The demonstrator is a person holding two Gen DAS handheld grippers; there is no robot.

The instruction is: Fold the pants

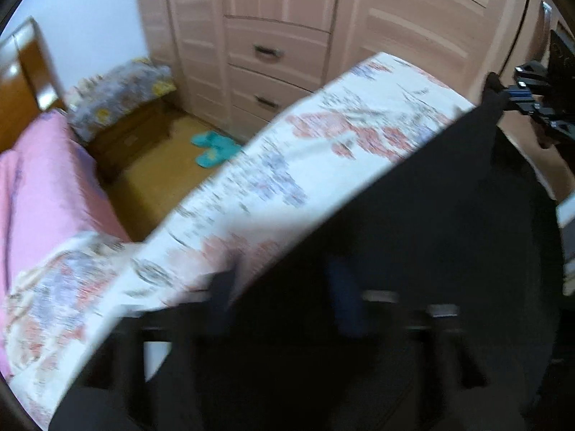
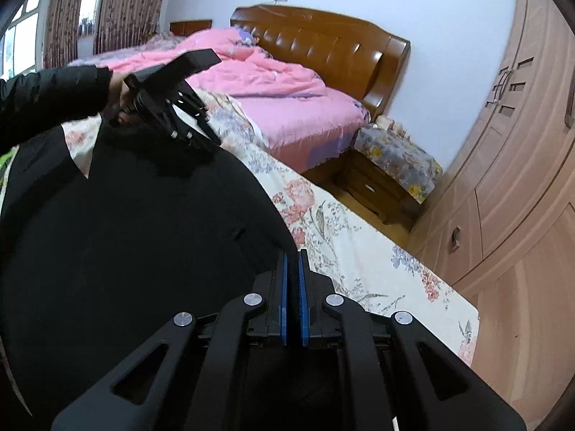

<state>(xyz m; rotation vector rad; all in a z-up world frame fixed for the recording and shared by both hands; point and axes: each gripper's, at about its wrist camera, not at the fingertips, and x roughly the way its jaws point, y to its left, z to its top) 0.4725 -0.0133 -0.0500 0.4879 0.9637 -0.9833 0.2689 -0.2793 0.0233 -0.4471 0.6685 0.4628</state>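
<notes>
Right gripper (image 2: 294,262) pressed together on an edge of the black pants (image 2: 125,233), blue pads (image 2: 285,298) flat against a thin fold of dark cloth, linkage arms reaching back toward the camera. Left gripper (image 2: 196,136) seen from the right wrist view at the far end of the pants, tipped downward, gripped by a hand (image 2: 120,88) in a black sleeve (image 2: 50,97), fingers buried in dark cloth there; from its own blurred view, jaws drawn close with black fabric over them, grip itself too smeared to confirm. Pants spread wide and dark between the two grippers, lying on a floral bedspread (image 2: 359,251) of pink and grey blossoms on cream. Beyond that, a pink quilt (image 2: 280,82) rumpled toward a brown padded headboard (image 2: 323,39). Beside the bed, a wooden nightstand (image 2: 377,186) under a flowered cover. Turquoise slippers (image 1: 214,149) on the wooden floor, near a pale wardrobe (image 1: 287,36) with drawers. Patterned curtains (image 2: 118,3) at a window in the far corner.
</notes>
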